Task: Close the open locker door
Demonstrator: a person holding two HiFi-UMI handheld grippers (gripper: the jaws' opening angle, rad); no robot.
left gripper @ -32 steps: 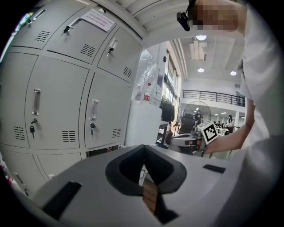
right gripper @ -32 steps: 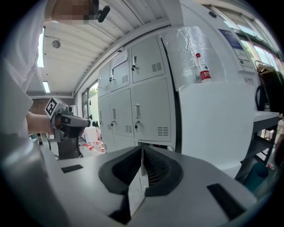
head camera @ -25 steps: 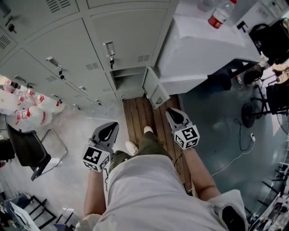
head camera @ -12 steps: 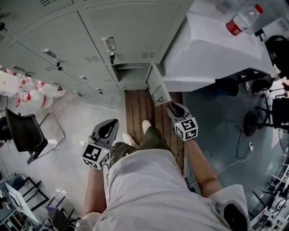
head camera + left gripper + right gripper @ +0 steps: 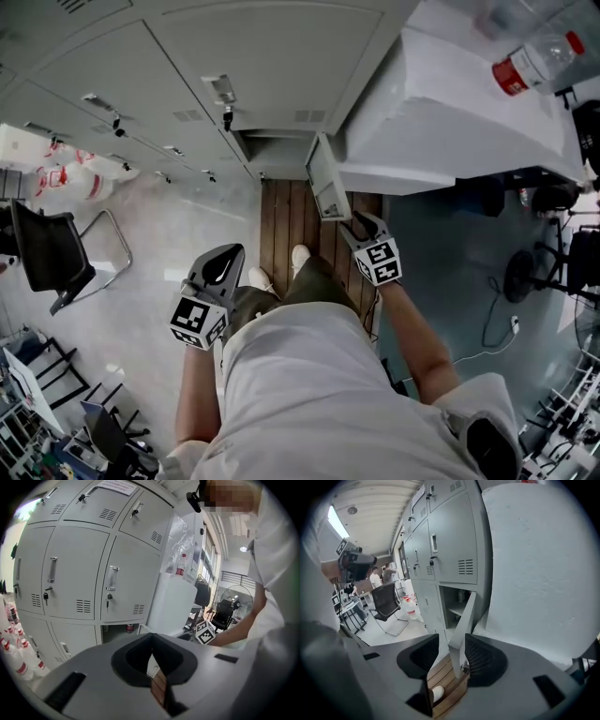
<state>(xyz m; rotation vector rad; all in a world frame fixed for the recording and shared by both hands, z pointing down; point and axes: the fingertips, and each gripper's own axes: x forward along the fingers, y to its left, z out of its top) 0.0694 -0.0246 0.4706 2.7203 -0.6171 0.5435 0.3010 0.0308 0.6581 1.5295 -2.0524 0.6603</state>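
The right gripper is held with its fingers apart. The free edge of the locker door stands upright in the gap, closer to the right-hand finger than to the left-hand one. Whether that pad is touched cannot be told. The left gripper is kept clear, its fingers brought together on nothing.

The step in hand is judged to be first contact for the push. Clamping is probably not required. The door is best driven by the right-hand finger, laid flat on the outer face near the free edge, where leverage is greatest. An arc toward the left-hand finger's side and away should be followed, so that the pad is not dragged off the edge. The push should be eased near the frame so that rebound is avoided.

The inner faces of the fingers are dark and ribbed. The door is a thin panel, apparently sheet metal, painted smooth grey, so slip is to be expected. Below the fingers, a slatted wooden platform is seen. Beyond the fingertips, the open compartment is shown with a flat shelf. Above it, the locker bank carries louvred vents and upright handles. Right of the fingers, a matt white block rises.
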